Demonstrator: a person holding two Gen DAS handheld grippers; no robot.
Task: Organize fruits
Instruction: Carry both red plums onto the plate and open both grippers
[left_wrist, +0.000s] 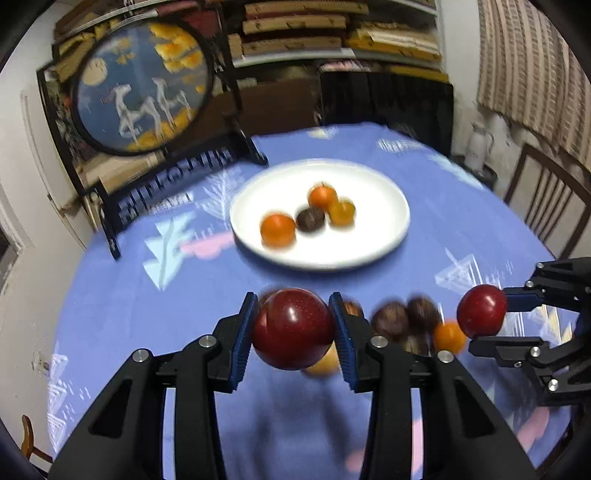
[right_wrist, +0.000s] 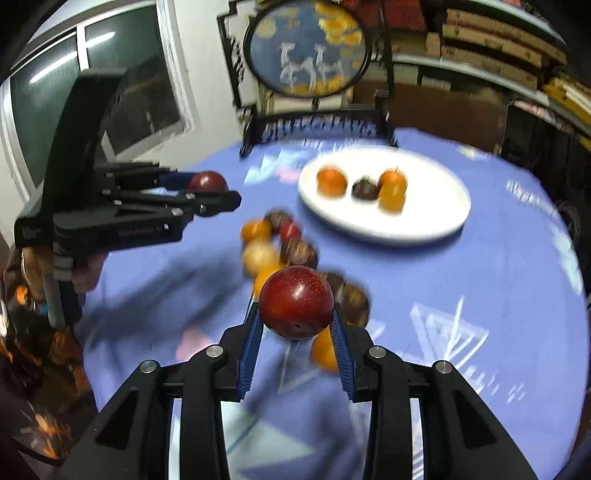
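Both loaded: left gripper (left_wrist: 293, 328) clamps one red plum (left_wrist: 293, 328), right gripper (right_wrist: 297, 310) another (right_wrist: 296, 307). White plate (left_wrist: 384, 240) lies ahead across table, nearer the left, already bearing fruit.

blue-clothed table (left_wrist: 122, 295) — white plate (left_wrist: 384, 236), loose fruit pile (right_wrist: 280, 240), framed screen (left_wrist: 144, 88).

Dim indoor light, heavy motion blur smearing everything around the white plate (left_wrist: 384, 236); small glare spots on the red fruit (right_wrist: 295, 308) nearer than it; fisheye edges bend and darken.
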